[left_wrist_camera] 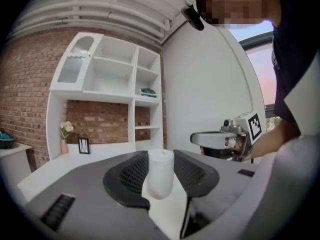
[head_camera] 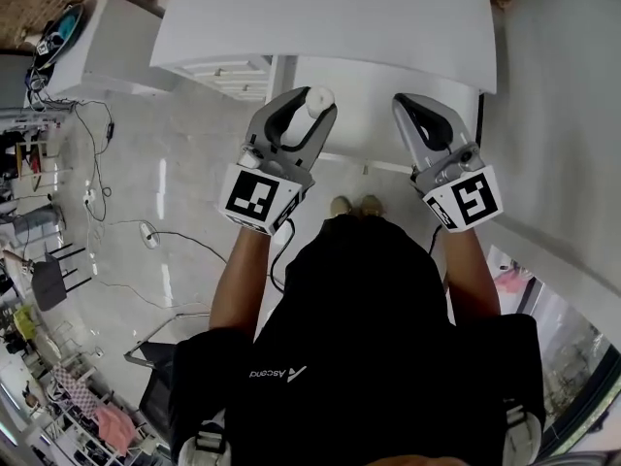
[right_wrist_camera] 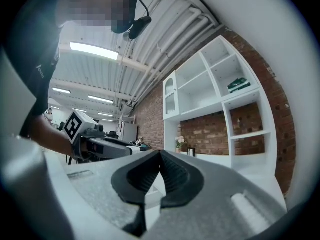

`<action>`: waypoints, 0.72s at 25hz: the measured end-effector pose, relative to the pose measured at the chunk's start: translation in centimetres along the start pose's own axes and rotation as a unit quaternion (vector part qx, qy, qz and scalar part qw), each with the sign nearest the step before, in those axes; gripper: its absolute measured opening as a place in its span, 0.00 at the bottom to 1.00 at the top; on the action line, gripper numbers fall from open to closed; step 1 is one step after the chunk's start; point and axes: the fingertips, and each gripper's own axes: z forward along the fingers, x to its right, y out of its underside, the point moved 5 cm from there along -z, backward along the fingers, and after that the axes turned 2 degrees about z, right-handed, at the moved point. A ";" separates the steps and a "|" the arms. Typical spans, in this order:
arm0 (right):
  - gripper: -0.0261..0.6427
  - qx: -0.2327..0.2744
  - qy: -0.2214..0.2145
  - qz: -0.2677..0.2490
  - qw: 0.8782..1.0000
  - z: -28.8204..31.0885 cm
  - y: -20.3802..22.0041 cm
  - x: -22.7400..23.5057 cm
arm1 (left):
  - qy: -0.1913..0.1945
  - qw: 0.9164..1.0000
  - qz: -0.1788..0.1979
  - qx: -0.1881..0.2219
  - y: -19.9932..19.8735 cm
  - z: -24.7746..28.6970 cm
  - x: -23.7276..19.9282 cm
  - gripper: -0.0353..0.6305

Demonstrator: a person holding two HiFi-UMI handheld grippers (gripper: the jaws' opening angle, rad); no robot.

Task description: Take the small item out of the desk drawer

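The white desk (head_camera: pixel 330 17) fills the top of the head view, its near edge just ahead of both my tools, and pale floor (head_camera: pixel 184 183) with loose cables (head_camera: pixel 97 163) runs off to my left. Beyond the desk, in my left gripper view, a tall white shelf unit (left_wrist_camera: pixel 107 79) stands against a brick wall (left_wrist_camera: pixel 25 99). A person in a dark top (head_camera: pixel 369 357) holds me out in front, one tool in each hand, side by side and apart. My left gripper (head_camera: pixel 303 113) has its jaws clamped on the item (head_camera: pixel 319 100), a small white cylinder that stands upright between my black pads with its top poking above them. It is up in the air just in front of the desk edge, touching nothing but me, and I cannot tell which panel under the desk top is the drawer. My right gripper (head_camera: pixel 406 105) holds nothing, its jaws brought together so the pads meet at the tips. On the shelf unit's low ledge sit a vase of flowers (left_wrist_camera: pixel 66 130) and a small dark frame (left_wrist_camera: pixel 84 145), and higher up a few green books (left_wrist_camera: pixel 148 92) lie flat
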 end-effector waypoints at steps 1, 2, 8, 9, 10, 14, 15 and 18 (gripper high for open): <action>0.04 0.003 -0.003 -0.003 1.000 0.0 -0.3 -0.4 | -0.005 1.000 -0.003 0.016 -0.8 -0.6 0.1 0.29; 0.04 0.006 -0.005 -0.006 1.000 -0.1 -0.6 -0.9 | -0.009 0.999 -0.006 0.032 -1.4 -1.2 0.3 0.29; 0.04 0.018 -0.017 -0.019 1.000 -0.7 -1.7 -3.1 | -0.027 0.995 0.002 0.100 -4.1 -3.2 1.9 0.29; 0.04 0.019 -0.018 -0.021 0.999 -0.9 -1.7 -3.4 | -0.029 0.994 0.001 0.110 -4.4 -3.4 2.2 0.29; 0.04 0.021 -0.019 -0.023 0.999 -1.0 -1.7 -3.7 | -0.030 0.993 0.000 0.116 -4.7 -3.6 2.6 0.29; 0.04 0.025 -0.023 -0.028 0.999 -1.3 -2.1 -4.2 | -0.034 0.992 0.000 0.122 -4.9 -4.1 3.3 0.29; 0.04 0.026 -0.024 -0.029 0.999 -1.2 -2.2 -4.3 | -0.035 0.992 0.002 0.119 -4.8 -4.2 3.3 0.29; 0.04 0.026 -0.026 -0.032 0.999 -1.1 -2.4 -4.9 | -0.040 0.993 0.007 0.113 -4.5 -4.9 3.1 0.29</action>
